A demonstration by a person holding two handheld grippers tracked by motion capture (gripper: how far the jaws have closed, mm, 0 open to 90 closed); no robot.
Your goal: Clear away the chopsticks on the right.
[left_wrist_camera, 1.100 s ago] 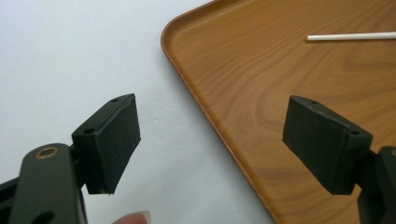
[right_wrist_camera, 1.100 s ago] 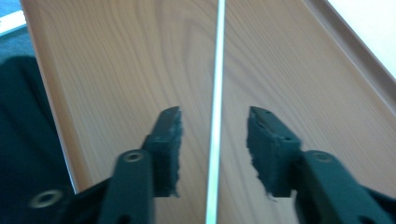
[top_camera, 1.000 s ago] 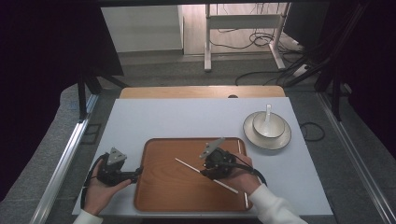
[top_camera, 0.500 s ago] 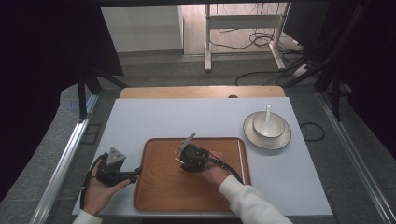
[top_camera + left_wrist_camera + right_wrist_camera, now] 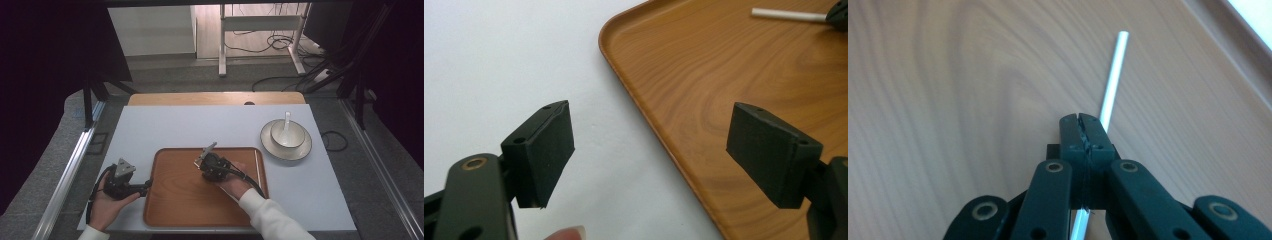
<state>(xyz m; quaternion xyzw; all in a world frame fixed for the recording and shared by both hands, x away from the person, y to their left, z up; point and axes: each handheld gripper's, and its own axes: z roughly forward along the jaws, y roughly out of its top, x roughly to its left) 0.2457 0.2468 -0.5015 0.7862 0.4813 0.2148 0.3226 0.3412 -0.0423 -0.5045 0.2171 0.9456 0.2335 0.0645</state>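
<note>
The right gripper (image 5: 1083, 131), fingers clamped on the thin white stick (image 5: 1112, 75) over the tray (image 5: 170, 200) near the surface's front edge, risked it pivoting or slipping; the left gripper (image 5: 649, 155) stood apart.

The right tongs (image 5: 1083, 122) moved left and clamped the white stick (image 5: 1112, 75).

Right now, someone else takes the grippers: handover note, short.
Right gripper: shut on the white stick, low over the wooden tray.
Left gripper: open, nothing between the pads, straddling the tray's left rim.
Bowl with spoon on its plate, right of the tray, untouched.
Done: stick gripped. Left: carrying it wherever it goes; the pictures don't show where.
</note>
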